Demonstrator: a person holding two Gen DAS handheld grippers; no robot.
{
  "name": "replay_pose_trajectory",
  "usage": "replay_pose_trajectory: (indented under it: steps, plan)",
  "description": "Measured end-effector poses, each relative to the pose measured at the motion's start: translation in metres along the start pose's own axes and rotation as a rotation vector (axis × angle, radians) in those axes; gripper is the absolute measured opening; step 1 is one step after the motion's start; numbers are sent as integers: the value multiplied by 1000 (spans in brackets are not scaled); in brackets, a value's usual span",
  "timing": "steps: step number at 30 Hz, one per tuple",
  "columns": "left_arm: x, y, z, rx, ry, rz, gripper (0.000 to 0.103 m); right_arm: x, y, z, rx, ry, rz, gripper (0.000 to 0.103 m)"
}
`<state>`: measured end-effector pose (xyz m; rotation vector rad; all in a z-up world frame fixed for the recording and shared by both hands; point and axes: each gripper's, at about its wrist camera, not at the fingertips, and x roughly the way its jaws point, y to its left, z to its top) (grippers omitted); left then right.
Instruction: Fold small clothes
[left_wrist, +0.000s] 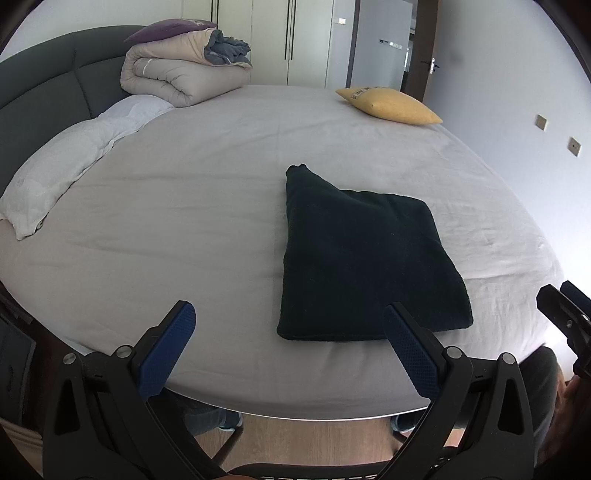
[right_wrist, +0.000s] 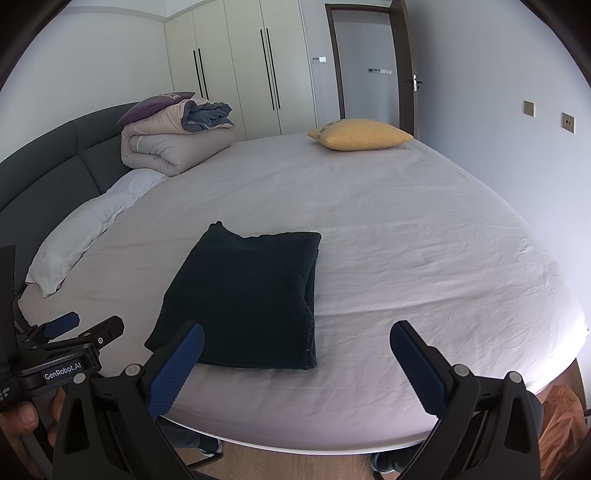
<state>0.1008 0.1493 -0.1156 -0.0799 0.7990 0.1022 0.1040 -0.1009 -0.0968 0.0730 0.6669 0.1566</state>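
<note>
only "genrobot.ai" on left gripper (right_wrist: 83, 325) body

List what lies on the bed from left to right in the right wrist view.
White pillow → folded duvet stack → dark folded garment → yellow cushion.

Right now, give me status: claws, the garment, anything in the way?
Left claw open, empty. Right claw open, empty. Dark garment folded flat on the bed sheet, near edge. Nothing between claws and garment.
</note>
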Motion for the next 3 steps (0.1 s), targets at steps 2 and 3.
replay_pose_trajectory:
  steps: [2, 3]
  plan:
    - [-1, 1, 0, -1, -4, 3, 103, 0, 1, -1, 1, 3, 2, 103]
    - [-1, 2, 0, -4, -4, -1, 103, -1, 2, -3, 2, 4, 3, 103]
